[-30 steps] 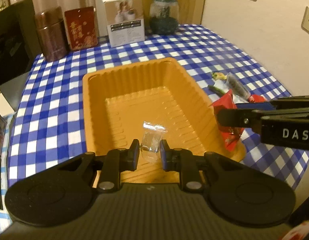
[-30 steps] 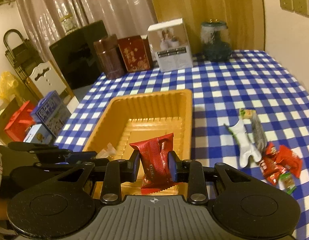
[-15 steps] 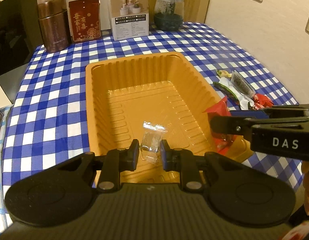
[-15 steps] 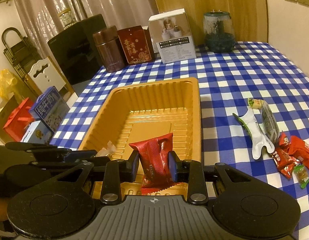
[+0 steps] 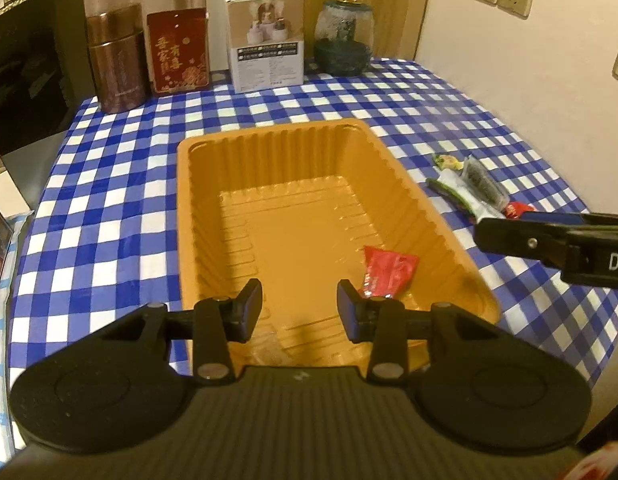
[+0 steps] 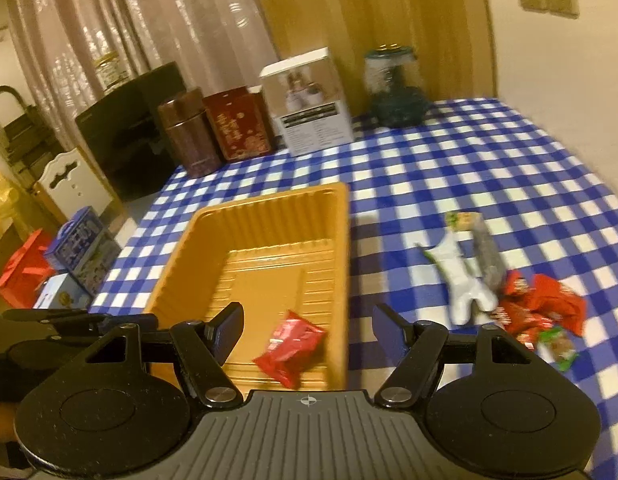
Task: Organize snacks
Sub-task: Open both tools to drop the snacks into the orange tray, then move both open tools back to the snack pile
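Checked cloth [image 5: 109, 184]: tins [image 5: 117, 58], box [image 5: 267, 40], jar [image 5: 343, 36] behind orange tray [image 5: 421, 200]; nothing blocking.

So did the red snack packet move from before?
Yes. The red snack packet dropped out from between the right gripper's just-opened fingers and now lies on the orange tray's floor near its right wall.

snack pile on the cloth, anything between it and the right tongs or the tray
Nothing visible. The snack pile lies on open tablecloth ahead and right of the right tongs, whose jaws have just been opening and hold nothing. Bare cloth separates the pile from the orange tray.
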A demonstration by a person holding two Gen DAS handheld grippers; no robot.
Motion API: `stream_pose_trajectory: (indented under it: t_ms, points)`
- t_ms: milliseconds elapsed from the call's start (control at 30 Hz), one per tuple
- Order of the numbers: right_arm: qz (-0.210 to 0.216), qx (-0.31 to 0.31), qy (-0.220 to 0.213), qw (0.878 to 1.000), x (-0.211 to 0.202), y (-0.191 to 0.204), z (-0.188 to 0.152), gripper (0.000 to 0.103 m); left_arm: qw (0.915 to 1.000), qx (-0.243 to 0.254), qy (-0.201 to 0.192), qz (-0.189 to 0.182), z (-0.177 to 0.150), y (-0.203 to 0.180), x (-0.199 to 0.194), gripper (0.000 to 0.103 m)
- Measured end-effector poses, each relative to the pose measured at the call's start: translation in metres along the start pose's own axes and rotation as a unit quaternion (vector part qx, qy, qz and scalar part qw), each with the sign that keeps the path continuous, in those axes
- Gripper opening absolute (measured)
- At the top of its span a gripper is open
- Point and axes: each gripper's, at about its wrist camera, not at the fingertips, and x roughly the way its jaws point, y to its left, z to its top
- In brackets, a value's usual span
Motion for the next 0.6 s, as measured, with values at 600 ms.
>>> stream_pose_trajectory:
  t_ms: [600]
  points:
    - [-0.133, 0.064, -0.033, 0.988, -0.092, -0.098, -0.006, 0.071, 0.9948, 0.060, -0.024, -0.078, 0.032, -0.102, -0.003, 0.052]
